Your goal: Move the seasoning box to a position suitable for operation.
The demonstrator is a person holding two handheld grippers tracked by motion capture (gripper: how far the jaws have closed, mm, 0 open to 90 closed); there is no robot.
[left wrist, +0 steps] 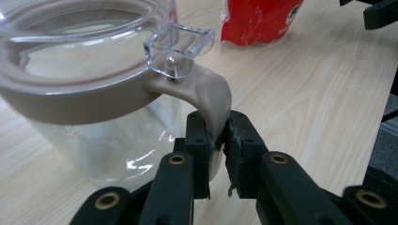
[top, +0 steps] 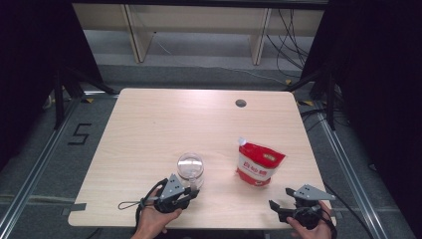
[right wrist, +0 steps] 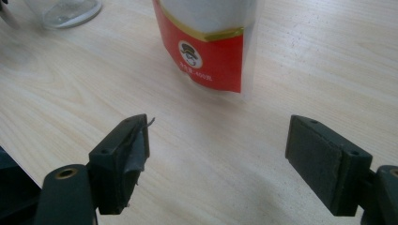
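My left gripper is matt black plastic with brass-coloured rivets, its pads frayed; the jar is clear and glossy with a smooth beige plastic collar and handle; the pouch is shiny red film; the table is pale, matt wood grain.

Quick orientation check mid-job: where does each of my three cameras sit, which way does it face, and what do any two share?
High view: above the near side, facing forward and down on the table; both hands, left tool, right tool.
Left gripper view: on the left tool, shut on the jar's beige handle.
Right gripper view: on the right tool, open, facing the red pouch.
Shared: the clear jar and the pouch appear in all three views.
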